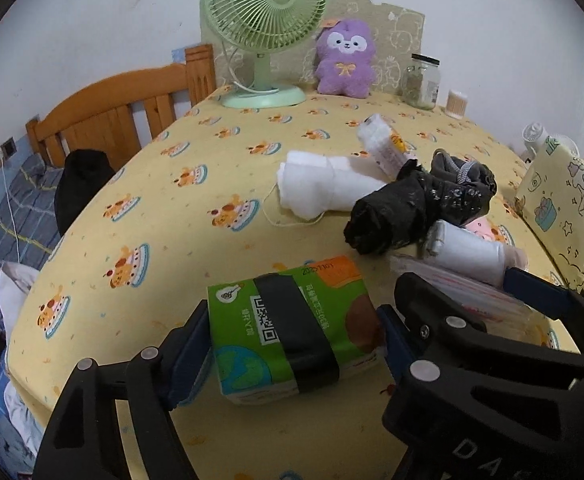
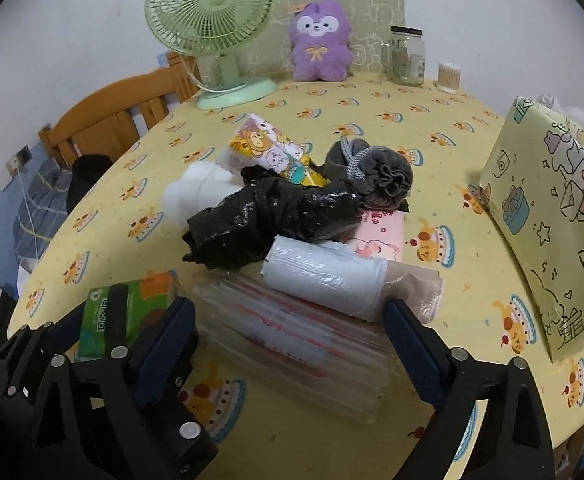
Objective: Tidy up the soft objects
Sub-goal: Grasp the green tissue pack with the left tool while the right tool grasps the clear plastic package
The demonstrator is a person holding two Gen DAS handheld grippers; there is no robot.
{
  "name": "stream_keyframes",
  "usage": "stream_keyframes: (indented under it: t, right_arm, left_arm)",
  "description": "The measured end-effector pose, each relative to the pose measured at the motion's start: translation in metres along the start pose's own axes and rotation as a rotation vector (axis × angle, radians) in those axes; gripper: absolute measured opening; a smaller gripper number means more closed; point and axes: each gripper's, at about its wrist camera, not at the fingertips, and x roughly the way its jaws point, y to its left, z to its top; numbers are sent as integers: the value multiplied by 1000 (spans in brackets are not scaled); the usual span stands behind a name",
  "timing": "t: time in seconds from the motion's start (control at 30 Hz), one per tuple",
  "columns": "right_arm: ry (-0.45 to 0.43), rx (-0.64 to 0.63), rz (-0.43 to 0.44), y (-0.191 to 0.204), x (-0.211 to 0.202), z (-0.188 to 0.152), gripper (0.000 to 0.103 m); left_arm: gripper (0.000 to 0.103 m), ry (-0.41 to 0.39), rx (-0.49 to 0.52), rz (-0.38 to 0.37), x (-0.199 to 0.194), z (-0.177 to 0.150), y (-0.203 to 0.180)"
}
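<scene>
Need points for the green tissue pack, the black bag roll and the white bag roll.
green tissue pack [image 1: 292, 332]: left wrist view, on its black band.
black bag roll [image 2: 260, 220]: right wrist view, middle of the crinkled plastic.
white bag roll [image 2: 323, 280]: right wrist view, middle of its side.

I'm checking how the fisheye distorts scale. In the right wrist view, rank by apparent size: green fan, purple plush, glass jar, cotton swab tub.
1. Green fan
2. Purple plush
3. Glass jar
4. Cotton swab tub

All four stand at the table's far edge, so nearness hardly skews this.
</scene>
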Motion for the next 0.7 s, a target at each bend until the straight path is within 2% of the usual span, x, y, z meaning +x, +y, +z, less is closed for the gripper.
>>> stream_keyframes:
  t: [0.03,0.07,0.1,0.13,0.17,0.2,0.37,0.5,0.7]
  right_arm:
    - [-5,0,0,1,-2,-1,84]
    - [-13,-4,7,2,-4,-2,72]
    - [-23,-14,29,5,-6,-3,66]
    - [-27,-14,50,5,-8,-3,54]
    - [-30,-19,38,6,-8,-3,41]
    - [-30,-22,18,6,-7,-3,35]
    - [-19,-4,17,0,-7,-3,27]
    - [-23,4,26,-3,-9,-2,25]
    - [-43,4,29,-6,-15,-1,18]
  left_arm:
    - [81,-1,8,-2,0,0,-2]
    - [81,4,4,-20,1,1,-2]
    - [81,11,1,-29,1,2,-1]
    - [81,10,10,-24,1,2,-2]
    - [80,2,18,-16,0,1,-4]
    - [80,1,24,-13,0,0,-5]
    - [79,9,31,-31,-2,0,-7]
    - [79,9,39,-31,-5,2,-7]
    - [79,-10,50,-25,-11,6,-11]
